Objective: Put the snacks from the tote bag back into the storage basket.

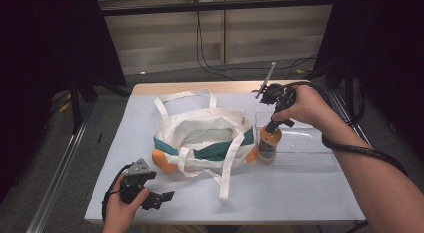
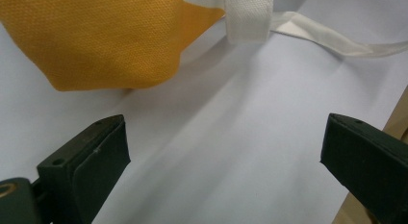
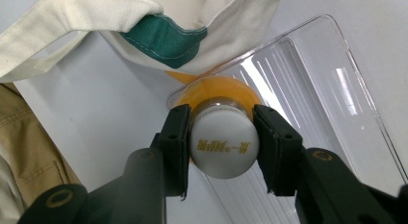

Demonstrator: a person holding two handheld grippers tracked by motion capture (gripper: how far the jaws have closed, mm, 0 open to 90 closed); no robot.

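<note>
A cream tote bag [image 1: 202, 138] with green and orange panels lies in the middle of the white table cover, its handles spread out. An orange drink bottle [image 1: 269, 142] stands upright at the left end of a clear plastic tray [image 1: 310, 143], just right of the bag. My right gripper [image 1: 274, 122] is shut on its white cap [image 3: 223, 143], with a pad on each side, pointing straight down. My left gripper [image 1: 161, 198] rests near the table's front left corner. Its jaws stand wide open over bare cover, with the bag's orange corner [image 2: 101, 36] just beyond them.
A white bag strap [image 1: 227, 168] trails toward the front edge. Cables run across the floor behind the table, and dark stands flank it on both sides. The wooden table edge [image 2: 397, 118] shows close to the left gripper's right jaw.
</note>
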